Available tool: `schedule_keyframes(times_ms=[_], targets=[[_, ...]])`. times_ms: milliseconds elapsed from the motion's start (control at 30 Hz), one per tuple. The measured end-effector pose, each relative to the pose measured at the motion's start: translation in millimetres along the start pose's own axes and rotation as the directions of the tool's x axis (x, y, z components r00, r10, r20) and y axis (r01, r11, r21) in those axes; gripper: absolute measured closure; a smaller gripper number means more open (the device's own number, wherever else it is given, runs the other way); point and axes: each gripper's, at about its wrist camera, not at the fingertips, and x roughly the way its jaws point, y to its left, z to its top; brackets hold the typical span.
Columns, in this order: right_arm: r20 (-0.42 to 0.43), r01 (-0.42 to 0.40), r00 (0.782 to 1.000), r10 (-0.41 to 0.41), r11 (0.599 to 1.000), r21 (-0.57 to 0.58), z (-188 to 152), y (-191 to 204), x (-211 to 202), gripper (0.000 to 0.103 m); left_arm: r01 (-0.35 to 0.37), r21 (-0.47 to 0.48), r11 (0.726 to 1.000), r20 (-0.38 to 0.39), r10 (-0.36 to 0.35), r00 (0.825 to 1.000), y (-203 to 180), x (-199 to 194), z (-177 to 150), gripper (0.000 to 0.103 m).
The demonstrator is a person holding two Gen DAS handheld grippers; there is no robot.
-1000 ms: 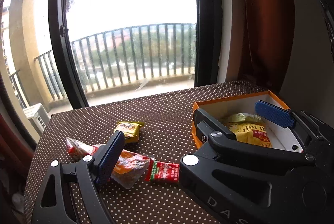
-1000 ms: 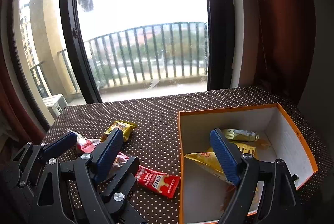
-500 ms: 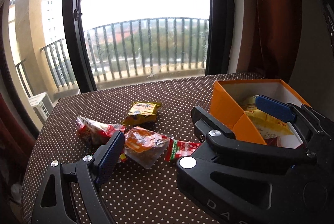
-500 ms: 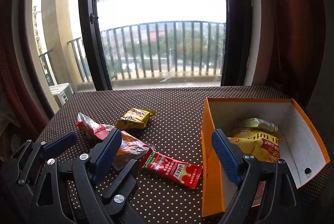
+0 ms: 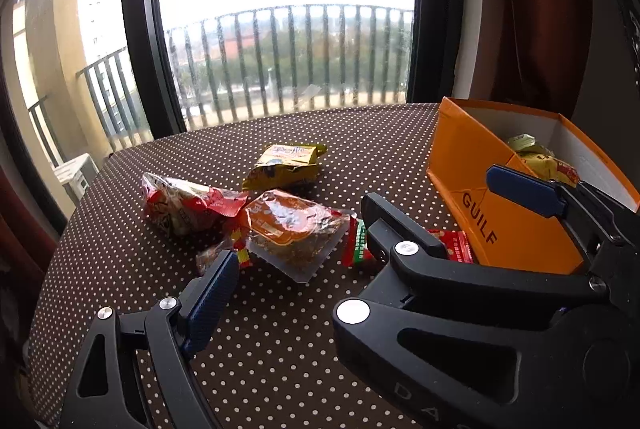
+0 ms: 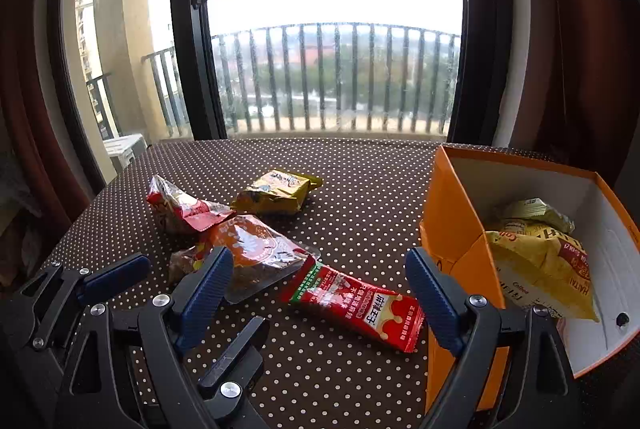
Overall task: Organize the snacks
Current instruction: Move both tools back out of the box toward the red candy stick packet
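Note:
Several snack packets lie on the dotted table: a long red packet (image 6: 356,305), a clear packet with an orange label (image 6: 256,245), a red-and-white bag (image 6: 180,205) and a yellow packet (image 6: 276,191). To the right stands an orange box (image 6: 452,213) with white inner walls, holding yellow chip bags (image 6: 540,257). My right gripper (image 6: 318,257) hangs open low over the red packet, its pads apart from it. My left gripper (image 5: 320,269) is open too, close beside the right one, over the orange-label packet (image 5: 292,225). The right gripper's body hides its right finger.
A brown cloth with white dots (image 6: 360,169) covers the table, which curves away at the left. Behind it is a black-framed window (image 6: 192,69) onto a railed balcony. Dark red curtains (image 6: 568,69) hang at the right, behind the box.
Both grippers have sunk together towards the table, so the snacks look nearer and larger. The box now shows its orange side wall rather than its open top. Both stay open.

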Motion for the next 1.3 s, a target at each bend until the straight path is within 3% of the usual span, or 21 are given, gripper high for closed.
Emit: schedule_keyframes(times_ms=[167, 633, 1033, 1300], targets=[[-0.006, -0.005, 1.000, 0.005, 1.000, -0.009, -9, 4, 12, 0.013, 0.011, -0.025, 1.000, -0.027, -0.012, 1.000, 7, 13, -9, 0.016], [-0.144, -0.070, 0.988, 0.064, 0.997, -0.040, -26, 12, 65, 0.013, -0.010, -0.064, 0.998, -0.132, 0.002, 0.991, 21, 60, -28, 0.016], [-0.229, -0.035, 0.973, 0.032, 0.999, -0.009, -36, -11, 107, 0.014, 0.006, -0.096, 0.995, -0.203, -0.025, 0.979, 23, 94, -31, 0.016], [-0.248, -0.026, 0.969, 0.013, 0.999, -0.047, -39, -6, 108, 0.014, -0.021, -0.064, 0.998, -0.203, 0.008, 0.979, 18, 93, -33, 0.015]])
